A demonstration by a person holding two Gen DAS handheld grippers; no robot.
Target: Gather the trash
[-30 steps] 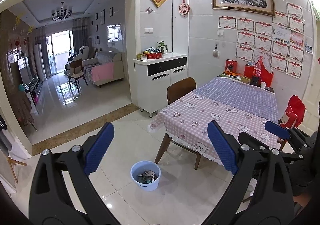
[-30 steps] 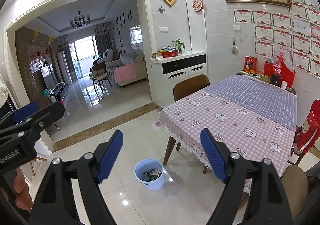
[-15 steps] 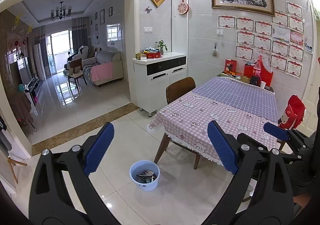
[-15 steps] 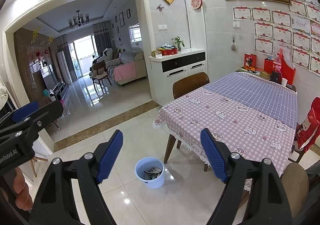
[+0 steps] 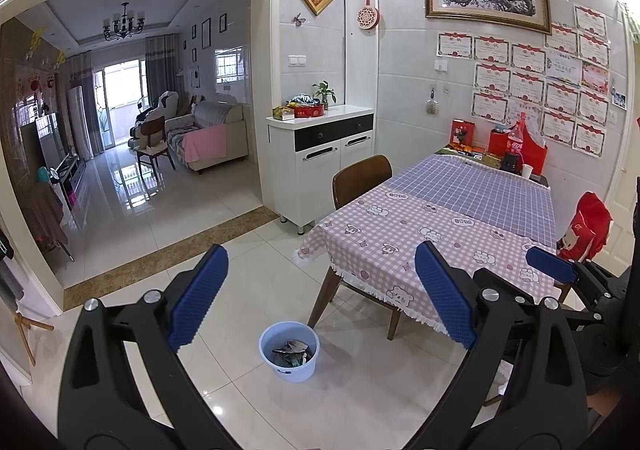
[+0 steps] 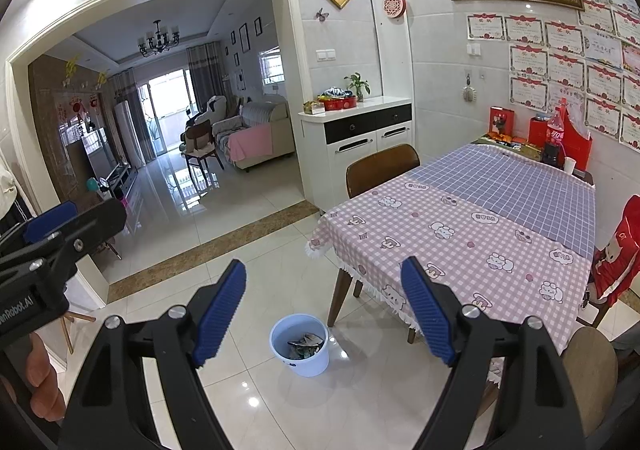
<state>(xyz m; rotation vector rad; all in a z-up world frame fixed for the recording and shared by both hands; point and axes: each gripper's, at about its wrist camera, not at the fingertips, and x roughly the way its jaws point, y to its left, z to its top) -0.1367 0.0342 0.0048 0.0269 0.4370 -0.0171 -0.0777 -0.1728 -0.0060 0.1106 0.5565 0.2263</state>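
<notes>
The left gripper [image 5: 320,298] and right gripper [image 6: 323,308] are both spread wide with nothing between their pads, held side by side above the floor [image 5: 224,250]. Below them the bucket [image 5: 289,356] of trash [image 5: 291,352] stands by the table [image 5: 440,234] leg.

The right gripper [image 6: 322,308] hangs with its blue pads wide apart — nothing between them. On the floor beyond, a pale blue bucket [image 6: 300,346] of crumpled trash [image 6: 305,347] stands near the table [image 6: 460,234] corner leg — apart from it.
</notes>
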